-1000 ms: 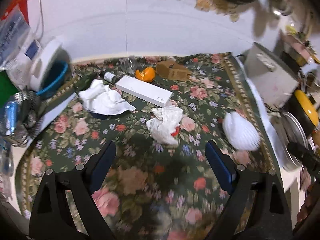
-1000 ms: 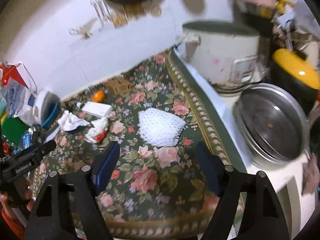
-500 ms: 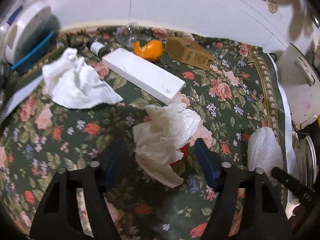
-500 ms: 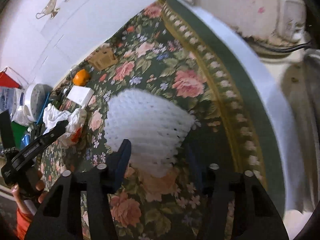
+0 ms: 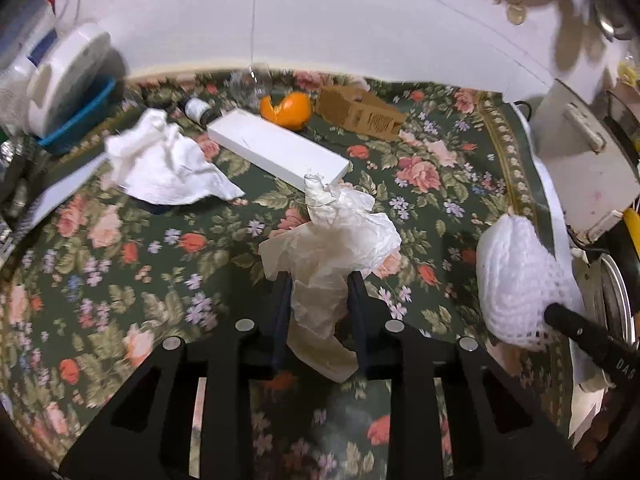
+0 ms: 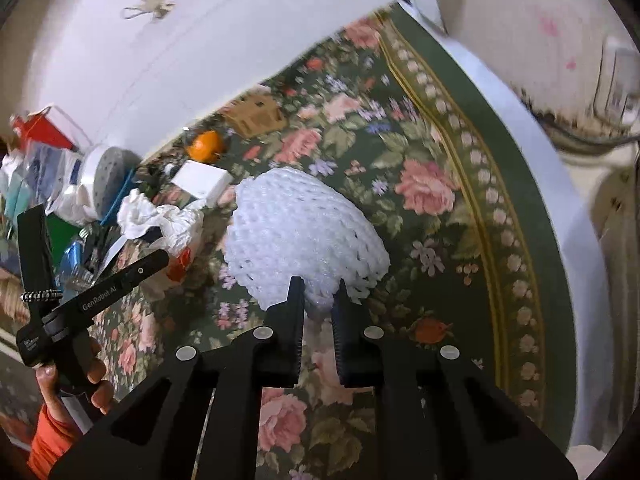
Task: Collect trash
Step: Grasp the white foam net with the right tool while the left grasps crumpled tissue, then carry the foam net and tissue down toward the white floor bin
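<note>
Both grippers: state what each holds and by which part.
Left gripper pinches the crumpled tissue at its near lower end. Right gripper grips the foam net by its near edge.

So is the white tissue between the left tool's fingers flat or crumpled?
Crumpled. The white tissue is bunched into creased folds, and the left tool has closed on its lower part, above the floral cloth.

Floral cloth (image 5: 120, 264), blue basin (image 5: 78, 118).

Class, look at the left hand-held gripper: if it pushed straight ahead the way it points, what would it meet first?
The crumpled tissue it already grips; beyond that, probably the long white box, though depth is uncertain.
</note>
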Demonstrator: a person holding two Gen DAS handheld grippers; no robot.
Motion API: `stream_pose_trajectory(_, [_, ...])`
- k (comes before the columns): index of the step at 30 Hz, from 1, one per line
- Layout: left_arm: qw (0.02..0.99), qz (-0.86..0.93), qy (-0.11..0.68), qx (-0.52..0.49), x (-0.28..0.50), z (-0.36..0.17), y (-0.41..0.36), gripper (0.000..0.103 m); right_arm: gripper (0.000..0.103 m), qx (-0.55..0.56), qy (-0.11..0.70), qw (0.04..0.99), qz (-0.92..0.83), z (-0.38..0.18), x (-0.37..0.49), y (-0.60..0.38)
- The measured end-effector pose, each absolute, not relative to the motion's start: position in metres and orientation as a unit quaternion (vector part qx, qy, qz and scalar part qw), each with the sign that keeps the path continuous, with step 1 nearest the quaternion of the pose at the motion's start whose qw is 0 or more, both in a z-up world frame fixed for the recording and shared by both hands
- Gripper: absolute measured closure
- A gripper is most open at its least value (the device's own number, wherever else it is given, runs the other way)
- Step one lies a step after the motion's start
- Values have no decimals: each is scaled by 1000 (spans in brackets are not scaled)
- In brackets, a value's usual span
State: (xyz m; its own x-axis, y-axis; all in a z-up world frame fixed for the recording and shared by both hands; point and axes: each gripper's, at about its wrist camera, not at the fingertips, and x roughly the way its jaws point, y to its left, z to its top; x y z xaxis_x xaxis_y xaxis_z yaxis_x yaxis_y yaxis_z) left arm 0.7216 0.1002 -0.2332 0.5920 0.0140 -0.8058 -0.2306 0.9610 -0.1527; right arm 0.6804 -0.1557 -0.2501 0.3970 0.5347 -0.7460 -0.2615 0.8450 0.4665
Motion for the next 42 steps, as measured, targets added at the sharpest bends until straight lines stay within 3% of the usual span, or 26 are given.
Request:
stream_pose_trajectory(10, [906, 64, 400, -120, 632, -170, 116, 76, 92, 102, 447, 851, 257, -188, 625, -144])
stream_pose_trajectory(22, [922, -4, 377, -95, 481, -164, 158, 76, 92, 120, 396, 890, 190, -158, 482, -106])
stream_pose_trajectory(34, [906, -34, 412, -90, 366, -190, 175, 76, 92, 136, 412, 889, 149, -159, 368, -68])
stream_pose_trajectory(42, [886, -22, 451, -105, 347, -260, 147, 76, 91, 119, 453, 870, 151, -213, 342, -78])
